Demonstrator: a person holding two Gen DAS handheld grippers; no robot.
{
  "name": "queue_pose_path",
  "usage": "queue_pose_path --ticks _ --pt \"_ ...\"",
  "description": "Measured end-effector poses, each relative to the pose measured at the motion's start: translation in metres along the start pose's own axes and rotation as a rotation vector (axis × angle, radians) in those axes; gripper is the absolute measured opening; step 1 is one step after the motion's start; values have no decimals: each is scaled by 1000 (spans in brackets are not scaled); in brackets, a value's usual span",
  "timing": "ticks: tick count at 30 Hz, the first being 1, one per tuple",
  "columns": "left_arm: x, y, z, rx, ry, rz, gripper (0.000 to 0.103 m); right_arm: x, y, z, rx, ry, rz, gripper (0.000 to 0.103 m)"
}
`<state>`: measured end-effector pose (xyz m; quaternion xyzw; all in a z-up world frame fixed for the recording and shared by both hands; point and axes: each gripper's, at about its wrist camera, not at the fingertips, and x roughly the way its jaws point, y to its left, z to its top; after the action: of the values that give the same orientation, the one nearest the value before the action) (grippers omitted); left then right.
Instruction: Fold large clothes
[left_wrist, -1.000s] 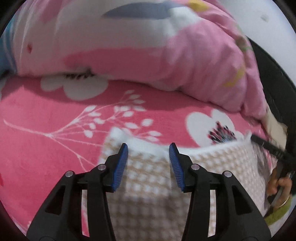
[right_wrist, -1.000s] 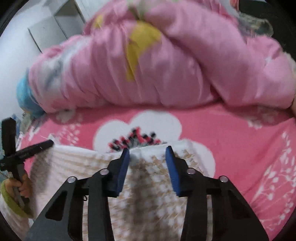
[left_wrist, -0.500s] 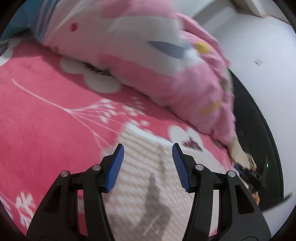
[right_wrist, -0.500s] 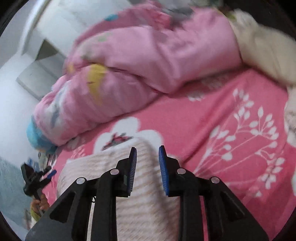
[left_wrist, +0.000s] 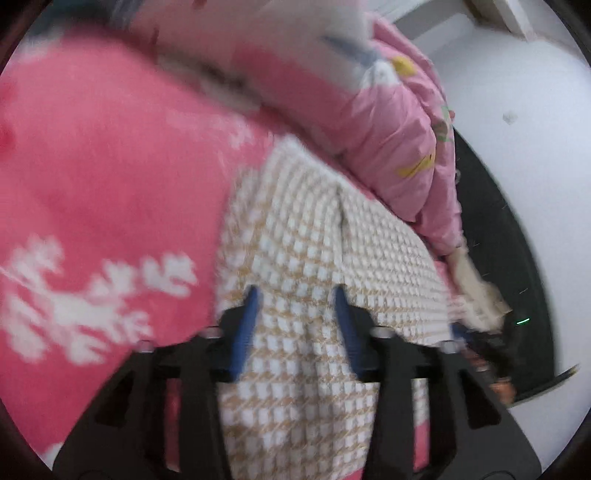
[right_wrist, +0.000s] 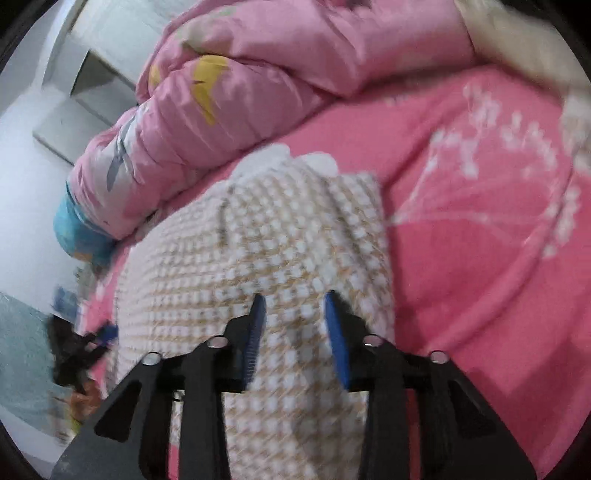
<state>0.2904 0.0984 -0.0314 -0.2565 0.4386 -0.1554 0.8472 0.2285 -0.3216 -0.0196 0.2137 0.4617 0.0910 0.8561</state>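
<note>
A beige-and-white houndstooth garment (left_wrist: 317, 236) lies spread on the pink flowered bedsheet (left_wrist: 110, 177). My left gripper (left_wrist: 295, 295) hovers over its near part; the blue pads (left_wrist: 243, 325) stand apart and are closing slightly, with cloth seen beneath the gap and nothing pinched. In the right wrist view the same garment (right_wrist: 266, 236) fills the middle. My right gripper (right_wrist: 294, 299) is over it, its jaws opening, and nothing is held between its pads (right_wrist: 338, 343). Both pictures are blurred by motion.
A bunched pink quilt (left_wrist: 388, 110) lies along the far side of the bed, also seen as the quilt (right_wrist: 236, 85). A white wall (left_wrist: 517, 122) and a dark bed edge (left_wrist: 491, 221) are at the right. Cream fabric (right_wrist: 524, 48) lies at top right.
Both grippers have drawn back from the garment's far edge, so much more of the cloth now lies ahead of the jaws. The right jaws narrowed, then widened again. Both views have rolled.
</note>
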Motion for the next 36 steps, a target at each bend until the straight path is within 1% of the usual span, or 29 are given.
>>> queue_pose_path --ticks 1,2,3,5,7,8,9,10,11,12,14,16,17,19,20,21,22,23,25,26,27,28,29,31,32,33,34,35,36 --pt "-5 -10 0 44 -21 23 51 -2 19 -3 -35 -4 25 43" --pt "-9 -27 -2 103 -38 34 52 0 39 -7 -76 -3 37 44" --pt "-9 -44 -5 157 -38 21 52 2 58 -10 -124 -8 23 44" --pt "1 -77 -10 243 -21 12 57 15 95 -14 -231 -38 -38 47" --pt "19 -103 -15 317 -1 39 58 31 118 -19 -297 -64 -97 49" --pt "36 -116 -19 344 25 66 60 43 123 -21 -322 -64 -123 50" --pt "50 -119 -20 347 51 92 62 67 127 -26 -367 -31 -186 52" --pt "70 -118 -24 353 88 153 62 92 124 -34 -401 11 -239 56" --pt "87 -114 -29 362 115 196 63 101 120 -40 -408 7 -248 57" --pt "94 -111 -32 370 114 209 64 99 120 -40 -404 3 -244 57" --pt "87 -116 -39 401 75 216 64 85 123 -37 -369 23 -250 56" --pt "71 -125 -42 417 70 224 62 60 131 -44 -366 13 -241 56" --pt "60 -128 -46 424 64 210 62 46 137 -50 -387 -10 -229 56" --pt "42 -132 -55 451 40 151 62 29 144 -70 -431 -36 -209 56" --pt "39 -134 -62 467 40 145 63 31 145 -78 -444 -32 -214 56" --pt "43 -133 -69 483 58 158 63 40 142 -89 -451 -10 -234 56" --pt "54 -130 -80 494 90 191 63 52 137 -97 -440 7 -251 56" --pt "59 -126 -87 503 96 212 64 67 130 -103 -434 14 -266 57" --pt "68 -127 -102 568 58 259 65 72 124 -102 -411 3 -257 59" --pt "65 -129 -103 575 46 264 65 68 124 -100 -390 6 -253 58" --pt "57 -132 -101 552 42 256 65 56 125 -99 -367 7 -247 58" --pt "45 -132 -98 515 44 229 64 44 127 -100 -365 -2 -239 58" --pt "36 -130 -95 494 36 210 64 29 130 -107 -376 -28 -223 58" --pt "11 -123 -98 466 -23 188 64 17 126 -121 -397 -48 -237 58" --pt "9 -120 -100 460 -27 192 65 22 122 -129 -404 -36 -254 58" --pt "13 -113 -104 450 -2 208 65 29 118 -134 -405 -32 -257 59" --pt "27 -108 -107 441 35 237 65 38 113 -138 -414 -36 -267 61" --pt "37 -106 -115 467 42 275 66 43 111 -140 -431 -39 -276 61" --pt "40 -109 -116 493 27 291 67 42 112 -138 -425 -40 -268 62"
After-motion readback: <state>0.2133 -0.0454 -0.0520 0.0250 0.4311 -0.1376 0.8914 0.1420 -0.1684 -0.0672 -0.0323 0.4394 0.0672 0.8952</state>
